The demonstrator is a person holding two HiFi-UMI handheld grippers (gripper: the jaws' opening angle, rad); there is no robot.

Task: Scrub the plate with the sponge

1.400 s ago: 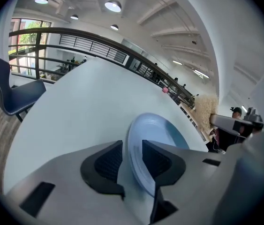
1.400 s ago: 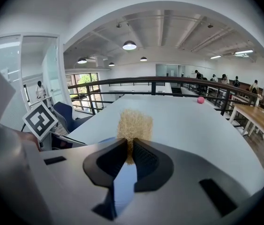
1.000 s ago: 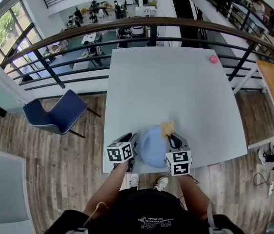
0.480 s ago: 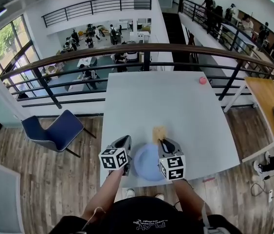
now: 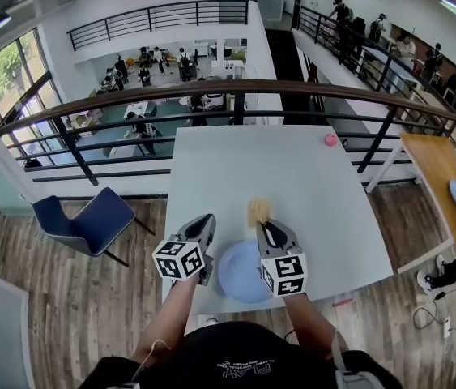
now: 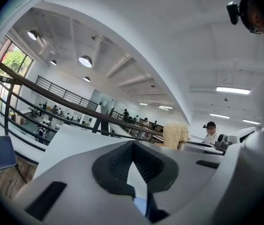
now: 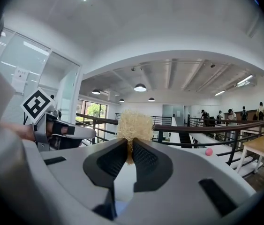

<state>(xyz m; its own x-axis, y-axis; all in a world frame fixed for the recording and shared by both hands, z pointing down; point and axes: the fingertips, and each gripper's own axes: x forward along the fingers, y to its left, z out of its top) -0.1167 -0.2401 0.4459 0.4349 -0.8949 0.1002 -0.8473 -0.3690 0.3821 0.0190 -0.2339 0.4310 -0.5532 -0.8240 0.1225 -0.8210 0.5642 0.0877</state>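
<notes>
Hovering shut and empty over the table's (image 5: 292, 168) near edge, left gripper (image 5: 204, 220) | blue plate (image 5: 240, 278) lies there, between both tools | right gripper (image 5: 265, 226) pinches the straw-coloured sponge (image 5: 258, 211), clear of the plate; no scrubbing contact; plate's cleanliness unreadable

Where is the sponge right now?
Head view, centre: the sponge is pinched in the tips of the right gripper, showing over the white table just beyond the blue plate.

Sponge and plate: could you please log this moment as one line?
left gripper: shut, empty | right gripper: shut on sponge | plate: on table | sponge clear of plate
</notes>
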